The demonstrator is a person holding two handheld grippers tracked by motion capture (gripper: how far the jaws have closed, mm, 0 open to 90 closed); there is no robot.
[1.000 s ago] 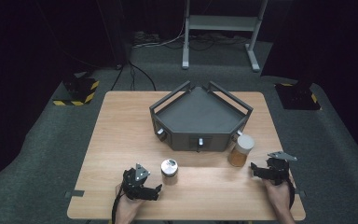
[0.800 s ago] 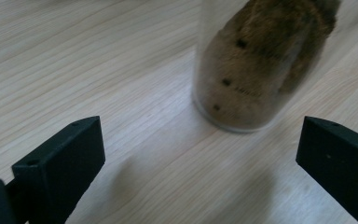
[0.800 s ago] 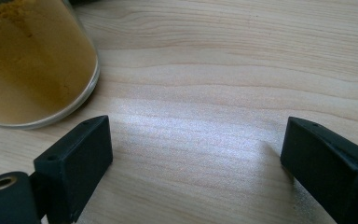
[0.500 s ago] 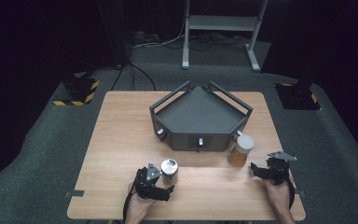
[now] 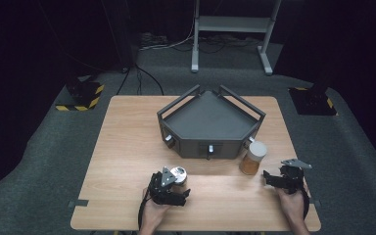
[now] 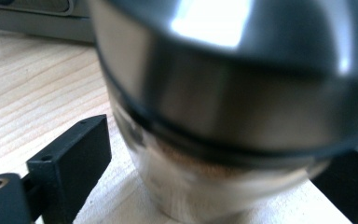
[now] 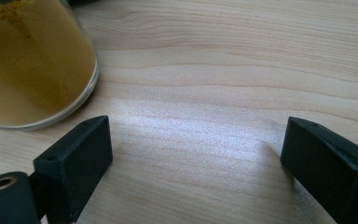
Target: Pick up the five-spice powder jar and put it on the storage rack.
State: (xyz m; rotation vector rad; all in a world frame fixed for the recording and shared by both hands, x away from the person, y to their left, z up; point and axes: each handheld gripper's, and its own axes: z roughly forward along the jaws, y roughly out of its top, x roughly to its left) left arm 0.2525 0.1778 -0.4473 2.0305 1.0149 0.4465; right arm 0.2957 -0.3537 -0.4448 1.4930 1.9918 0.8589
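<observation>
We see a person seated at a pale wooden surface (image 5: 127, 147), holding a two-fingered gripper in each hand.

The left gripper (image 5: 180, 182) sits at the near left of the surface. A small metal-lidded jar (image 5: 178, 173) stands between its fingers. In the left gripper view the jar (image 6: 223, 107) looms very close and blurred, upright on the wood, with a shiny lid above a glass body that shows brownish powder. One black finger (image 6: 70, 163) stands just to the jar's left with a sliver of wood showing between them; the other finger (image 6: 354, 182) peeks out at the jar's right, partly hidden behind it. The fingers have just been closing in on the jar, yet we cannot see them pressing on it, so they read as released around it.

The right gripper (image 5: 265, 179) rests at the near right. In the right gripper view its fingers (image 7: 74, 163) stand wide apart over bare wood, grasping nothing. A glass jar of orange-yellow powder (image 7: 28, 60) stands beyond and outside one finger, near it but not touching. From above, this jar (image 5: 252, 157) has a white lid.

Past both sets of fingers, a dark five-sided tray (image 5: 210, 117) with raised rails sits mid-surface, the white-lidded jar just beside its near corner.
</observation>
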